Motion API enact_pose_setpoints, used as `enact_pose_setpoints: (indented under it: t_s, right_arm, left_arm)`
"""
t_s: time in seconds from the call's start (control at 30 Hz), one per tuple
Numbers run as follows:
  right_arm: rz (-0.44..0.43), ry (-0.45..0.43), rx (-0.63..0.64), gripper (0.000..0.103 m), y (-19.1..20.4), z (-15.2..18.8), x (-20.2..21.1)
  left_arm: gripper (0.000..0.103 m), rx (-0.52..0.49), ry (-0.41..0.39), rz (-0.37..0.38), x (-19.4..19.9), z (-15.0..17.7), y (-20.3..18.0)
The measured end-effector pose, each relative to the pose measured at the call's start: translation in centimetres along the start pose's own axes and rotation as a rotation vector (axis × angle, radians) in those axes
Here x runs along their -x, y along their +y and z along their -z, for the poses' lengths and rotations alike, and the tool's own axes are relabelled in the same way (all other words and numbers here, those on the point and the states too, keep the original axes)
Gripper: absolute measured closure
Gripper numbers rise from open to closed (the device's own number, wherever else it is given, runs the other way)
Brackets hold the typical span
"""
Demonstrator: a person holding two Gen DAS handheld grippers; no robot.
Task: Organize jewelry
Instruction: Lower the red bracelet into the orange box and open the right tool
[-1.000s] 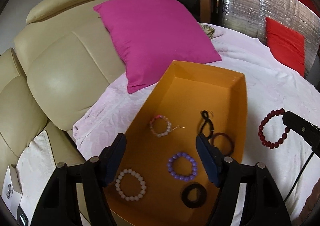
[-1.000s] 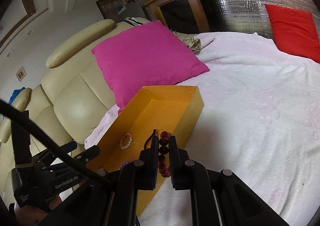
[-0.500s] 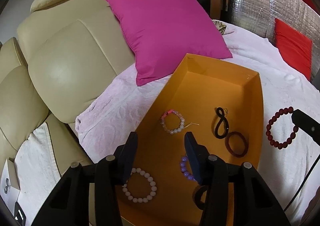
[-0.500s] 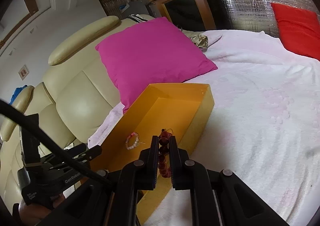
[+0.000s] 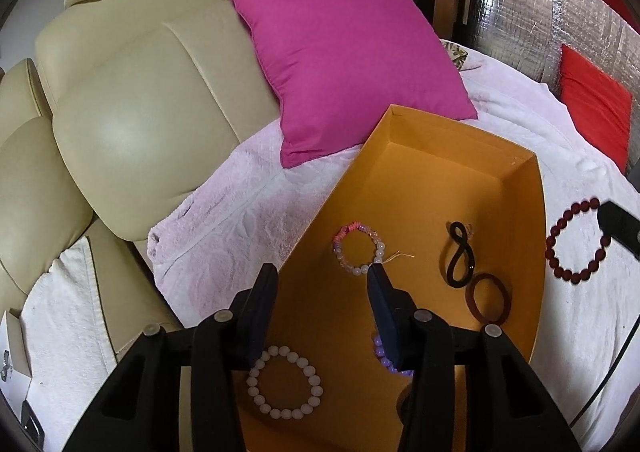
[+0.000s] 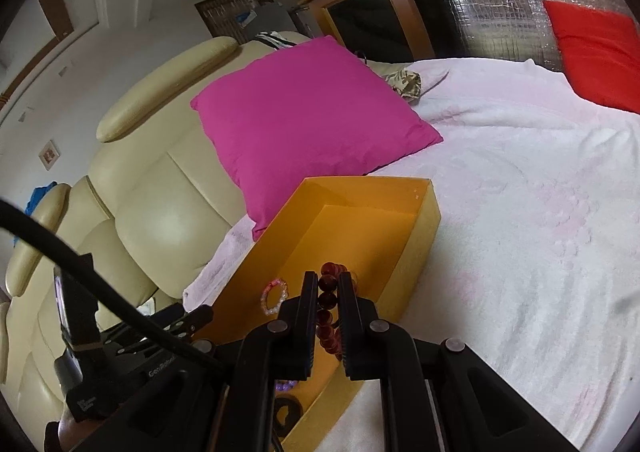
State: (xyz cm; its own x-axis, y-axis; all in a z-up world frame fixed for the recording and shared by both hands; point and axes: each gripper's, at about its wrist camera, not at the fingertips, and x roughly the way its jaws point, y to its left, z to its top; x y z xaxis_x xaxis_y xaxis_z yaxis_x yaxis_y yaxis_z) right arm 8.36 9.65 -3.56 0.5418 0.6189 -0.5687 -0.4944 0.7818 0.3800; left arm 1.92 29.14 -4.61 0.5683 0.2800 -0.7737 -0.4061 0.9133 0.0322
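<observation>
An orange tray (image 5: 440, 140) lies on a pale pink blanket. In it are a pink-and-white bead bracelet (image 5: 358, 250), a white bead bracelet (image 5: 285, 382), a purple bead bracelet (image 5: 382, 358), a black figure-eight band (image 5: 460, 260) and a dark red ring band (image 5: 489, 298). My left gripper (image 5: 322, 276) is open and empty above the tray's near left part. My right gripper (image 6: 329, 284) is shut on a dark red bead bracelet (image 6: 326, 312) and holds it over the tray's right wall (image 6: 424, 240). The left wrist view shows that bracelet (image 5: 576, 242) hanging just right of the tray.
A magenta cushion (image 5: 344, 64) leans on the cream leather sofa back (image 5: 132, 100) behind the tray. A red cushion (image 6: 596, 52) lies far right against a silver foil wall. A white towel (image 5: 68, 328) covers the sofa seat at left.
My left gripper has narrowed from wide open, stays open, and has moved forward over the tray. My right gripper has carried the red bracelet forward, still shut on it.
</observation>
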Motion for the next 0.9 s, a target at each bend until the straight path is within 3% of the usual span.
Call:
enact_pose_setpoints:
  t_s: [0.4,0.9]
  right_arm:
    - [-0.025,0.058,0.045,0.092,2.3,-2.6,-4.7]
    - [-0.004,0.236,0.082,0.092,5.5,-4.7,-16.5]
  left_arm:
    - [0.055,0.017,0.033,0.0,-1.9,0.1,0.5]
    - [0.055,0.004,0.076,0.006,-3.3,0.6,1.1]
